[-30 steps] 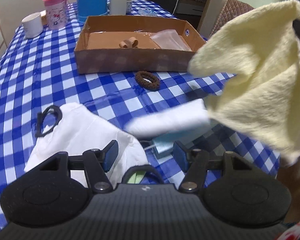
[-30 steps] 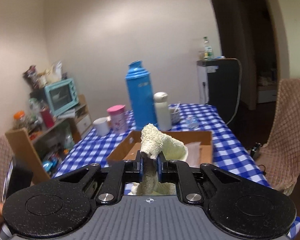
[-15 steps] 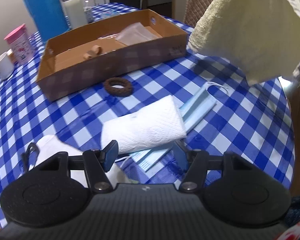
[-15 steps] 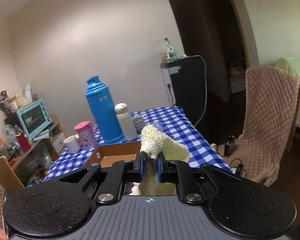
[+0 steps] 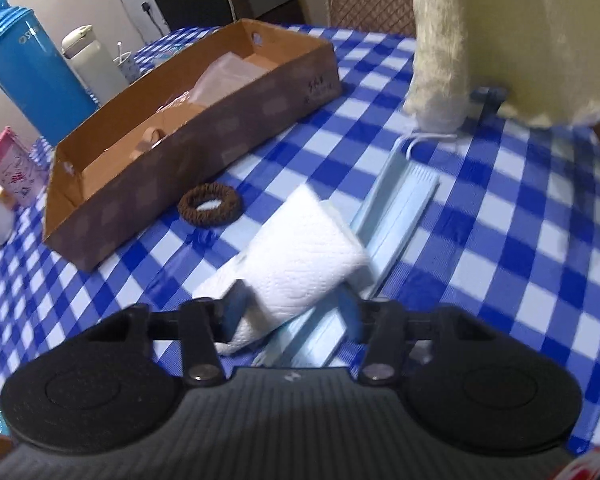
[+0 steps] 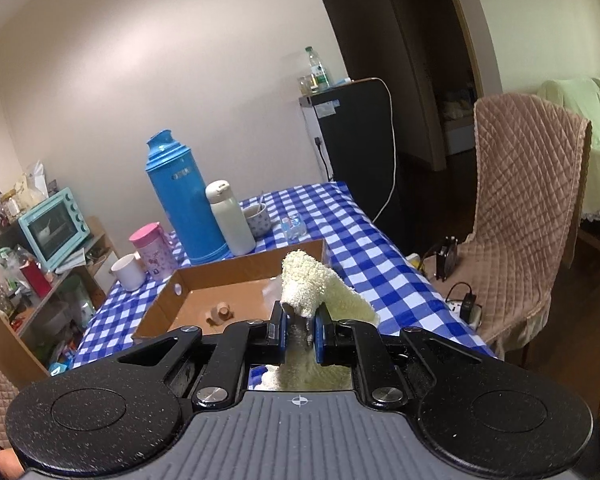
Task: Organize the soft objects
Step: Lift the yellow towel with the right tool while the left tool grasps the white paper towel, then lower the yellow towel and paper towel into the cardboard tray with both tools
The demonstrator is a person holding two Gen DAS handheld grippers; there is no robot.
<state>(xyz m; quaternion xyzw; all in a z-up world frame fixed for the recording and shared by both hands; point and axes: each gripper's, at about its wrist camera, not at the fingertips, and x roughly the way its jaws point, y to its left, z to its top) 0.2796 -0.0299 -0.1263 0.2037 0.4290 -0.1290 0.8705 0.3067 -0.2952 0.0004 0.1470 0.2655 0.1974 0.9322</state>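
The right gripper [image 6: 299,334] was clamped tight on a fold of the pale yellow towel [image 6: 308,288], its two blue-padded fingers pressed against the cloth from either side. A bunched tip of the towel stood up above the fingers and the rest draped down below them. In the left wrist view the same towel [image 5: 512,36] hung above the tabletop's far right corner, its lower hem close over the ear loop of the blue face masks [image 5: 396,208].

The left gripper [image 5: 292,314] stood wide open, holding nothing, low over the near part of the checked tablecloth [image 5: 520,248]. The folded white paper towel [image 5: 300,264] lay between its spread fingers: its near corner reached in between the pads, and the left pad sat just beside or against its edge; whether it touched could not be told. The paper towel overlapped the face masks, which stretched away toward the right edge.

A brown hair scrunchie [image 5: 210,210] lay flat just in front of the cardboard box [image 5: 204,136], apart from the paper towel. Inside the box [image 6: 236,292] rested a small tan item [image 6: 219,314] and a clear plastic bag [image 5: 228,76]. Beyond the box, at the tabletop's far edge, stood a blue thermos [image 6: 184,204], a white flask [image 6: 230,218], a pink canister [image 6: 152,250] and a white mug [image 6: 127,272].
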